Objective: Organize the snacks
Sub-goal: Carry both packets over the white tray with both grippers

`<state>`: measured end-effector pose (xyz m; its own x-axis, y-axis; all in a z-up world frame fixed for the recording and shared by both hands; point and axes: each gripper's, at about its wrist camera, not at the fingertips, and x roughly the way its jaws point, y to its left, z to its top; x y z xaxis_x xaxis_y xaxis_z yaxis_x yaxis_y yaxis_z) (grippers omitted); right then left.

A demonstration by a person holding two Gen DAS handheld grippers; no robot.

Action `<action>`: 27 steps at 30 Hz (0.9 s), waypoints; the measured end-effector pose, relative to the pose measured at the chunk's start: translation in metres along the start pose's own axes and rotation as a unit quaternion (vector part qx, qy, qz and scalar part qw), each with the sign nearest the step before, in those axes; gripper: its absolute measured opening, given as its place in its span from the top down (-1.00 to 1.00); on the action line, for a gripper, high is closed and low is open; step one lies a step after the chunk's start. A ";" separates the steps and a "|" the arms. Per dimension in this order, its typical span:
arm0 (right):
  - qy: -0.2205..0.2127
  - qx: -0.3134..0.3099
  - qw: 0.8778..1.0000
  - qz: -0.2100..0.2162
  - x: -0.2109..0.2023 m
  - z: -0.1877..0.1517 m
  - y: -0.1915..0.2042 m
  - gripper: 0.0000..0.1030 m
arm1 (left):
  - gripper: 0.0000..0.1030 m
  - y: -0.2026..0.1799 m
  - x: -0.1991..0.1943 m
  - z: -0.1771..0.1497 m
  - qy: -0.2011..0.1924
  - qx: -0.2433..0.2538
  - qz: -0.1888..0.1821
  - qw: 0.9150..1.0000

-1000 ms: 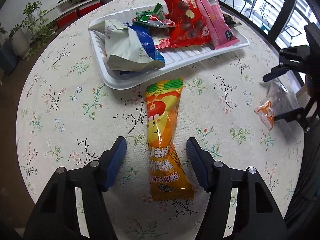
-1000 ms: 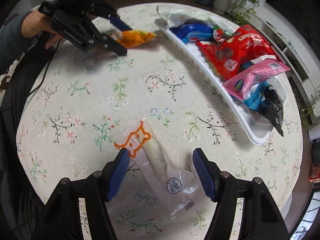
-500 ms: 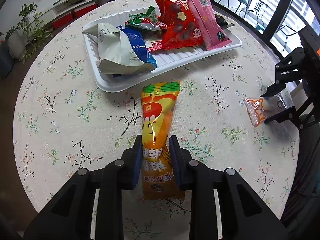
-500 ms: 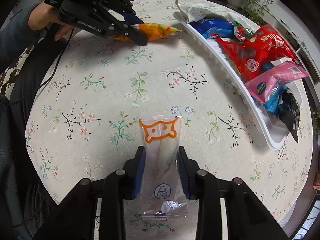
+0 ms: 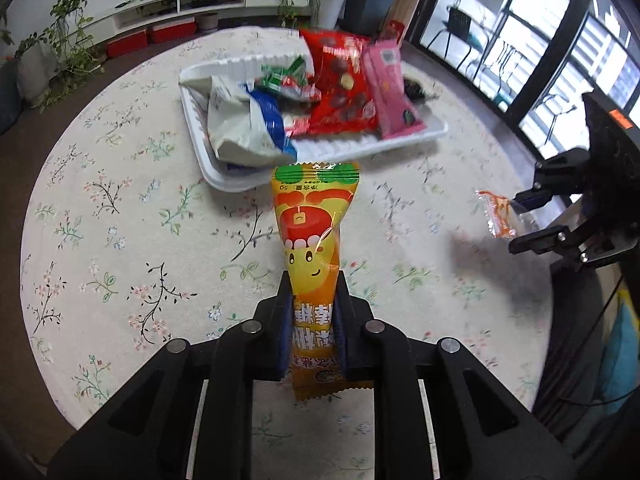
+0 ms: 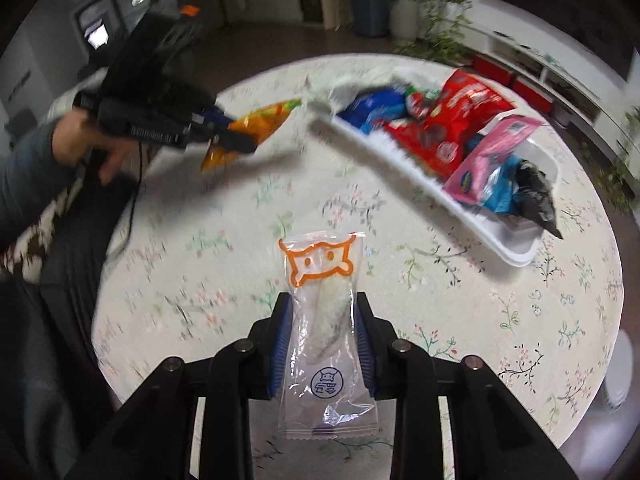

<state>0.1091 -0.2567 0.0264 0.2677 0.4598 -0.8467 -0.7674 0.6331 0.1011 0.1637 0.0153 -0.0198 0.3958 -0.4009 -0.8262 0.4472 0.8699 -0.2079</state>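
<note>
My left gripper (image 5: 311, 280) is shut on the lower half of an orange-yellow snack packet (image 5: 310, 220), which is lifted off the floral tablecloth with its green-striped end pointing at the white tray (image 5: 400, 142). My right gripper (image 6: 322, 300) is shut on a clear packet (image 6: 320, 272) printed with an orange cat outline, also raised above the cloth. The tray (image 6: 516, 254) holds a white-and-blue bag (image 5: 244, 128), a red bag (image 5: 344, 88), a pink packet (image 5: 390, 92) and small green wrappers. Each view shows the other gripper: the right gripper (image 5: 516, 220) at the right edge, the left gripper (image 6: 240, 136) at upper left.
The round table (image 5: 100, 208) carries a flowered cloth, and its edge curves close in front of both grippers. A person's hand (image 6: 76, 136) and grey sleeve hold the left gripper. Potted plants (image 5: 60, 60), a low white shelf and large windows ring the table.
Both grippers went from open around their packets to shut on them, then lifted them off the cloth. The view now tilts up, showing more of the room.
</note>
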 end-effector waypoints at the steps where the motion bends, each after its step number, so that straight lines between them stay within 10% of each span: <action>1: -0.016 0.012 1.000 0.003 -0.006 0.003 0.001 0.37 | 0.70 0.000 -0.005 0.003 -0.008 -0.005 -0.007 1.000; 15: -0.136 0.237 0.962 -0.007 -0.032 0.097 -0.057 0.37 | 0.70 0.030 -0.029 0.125 -0.072 -0.071 -0.052 0.994; 21: -0.113 0.199 0.973 -0.024 -0.003 0.134 -0.047 0.37 | 0.70 0.051 0.008 0.176 -0.029 -0.091 -0.059 0.994; 27: -0.046 0.036 0.995 -0.084 0.026 0.156 -0.031 0.37 | 0.70 0.057 0.037 0.200 0.026 -0.031 -0.023 0.999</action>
<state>0.2303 -0.1670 0.0822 0.4438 0.3963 -0.8037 -0.6646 0.7472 0.0014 0.3645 -0.0075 0.0429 0.3326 -0.4260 -0.8414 0.4119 0.8682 -0.2767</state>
